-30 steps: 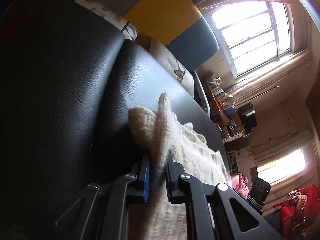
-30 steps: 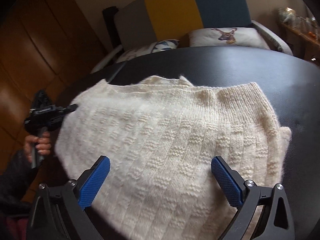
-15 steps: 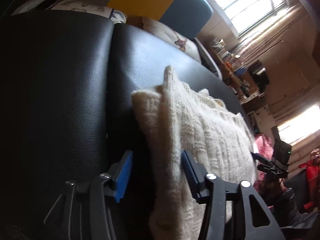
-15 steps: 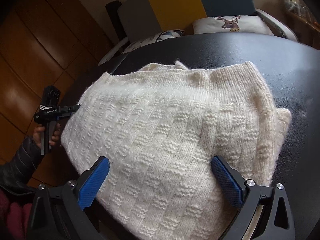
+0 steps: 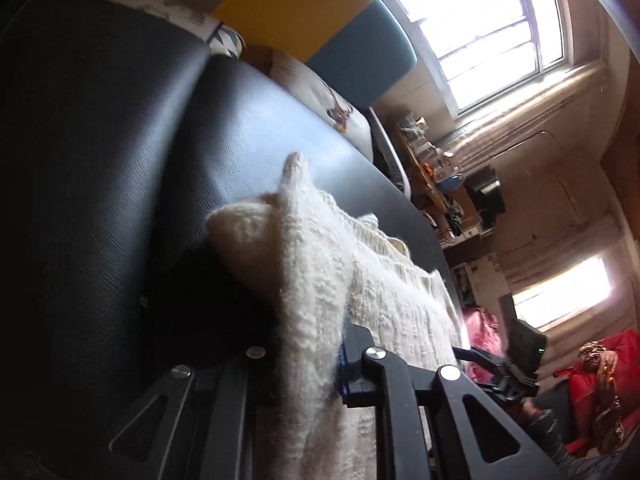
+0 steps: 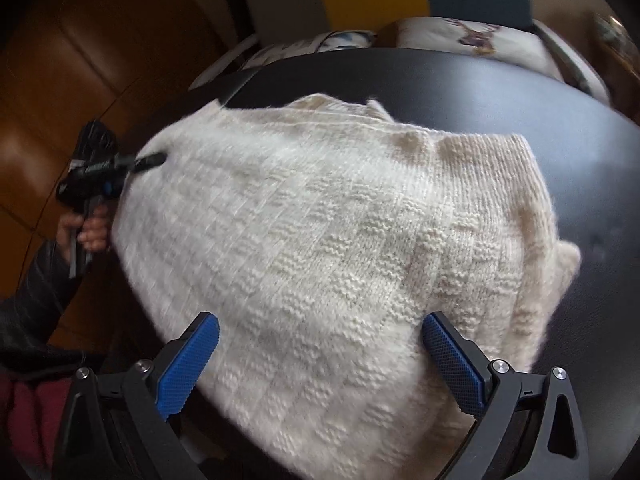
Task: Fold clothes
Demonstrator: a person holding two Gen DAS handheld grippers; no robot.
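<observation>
Looking along the left claw (image 5: 308, 356) first: pinched tight on a thick fold of the cream knitted sweater (image 5: 320, 280), fuzzy wool bulging up between black arms, only a sliver of blue pad showing at the right finger. Draped from that pinch across the black table (image 5: 120, 140), grained like leather, with a padded seam down its length. Rounded sweater corner puffed out to the left, a small pointed tuft standing above it. Beyond the far edge, a chair (image 5: 328, 20) with yellow and teal back panels and a pale cushion (image 5: 320, 92) printed with a deer. Bright barred window (image 5: 492, 24) up right. At lower right, the right claw (image 5: 492, 372), small and dark, near the sweater's far edge.

Switching to the right wrist view: right claw (image 6: 320, 364) spread wide, ribbed blue pads (image 6: 188, 364) angled apart on either side of the near sweater edge, gripping nothing. Sweater (image 6: 340, 240) lying broad on the dark table (image 6: 520, 92), basket-weave blocks across the body, plain ribbing toward the far right corner, edges soft and hairy. At far left, left claw (image 6: 154, 158) closed on the sweater's edge, held by a hand (image 6: 86, 228) in a black sleeve. Wooden panelling (image 6: 80, 60) behind, glossy brown.
</observation>
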